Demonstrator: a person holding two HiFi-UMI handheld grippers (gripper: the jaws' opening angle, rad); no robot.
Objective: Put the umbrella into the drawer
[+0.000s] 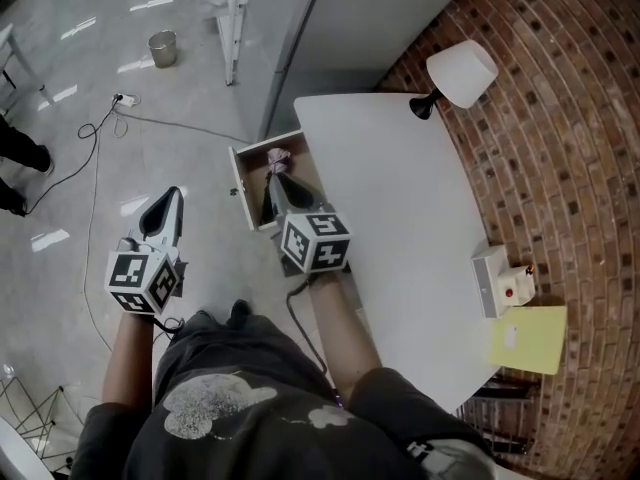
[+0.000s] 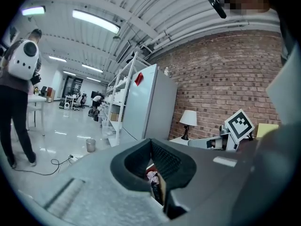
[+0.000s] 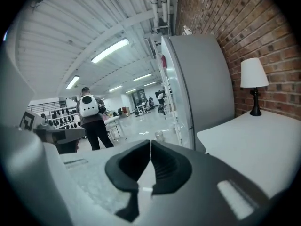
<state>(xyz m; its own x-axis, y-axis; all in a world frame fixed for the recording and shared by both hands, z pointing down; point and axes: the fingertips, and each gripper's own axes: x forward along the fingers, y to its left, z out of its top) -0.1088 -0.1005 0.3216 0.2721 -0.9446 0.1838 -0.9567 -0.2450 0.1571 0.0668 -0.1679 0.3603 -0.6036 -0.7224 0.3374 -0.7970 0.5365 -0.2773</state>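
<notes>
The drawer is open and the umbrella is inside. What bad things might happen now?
The drawer juts out from the table edge near the person's legs, so it may get bumped. The right gripper hides part of the umbrella, so I can't tell whether it lies flat; closing could jam. A cable on the floor might trip someone.
</notes>
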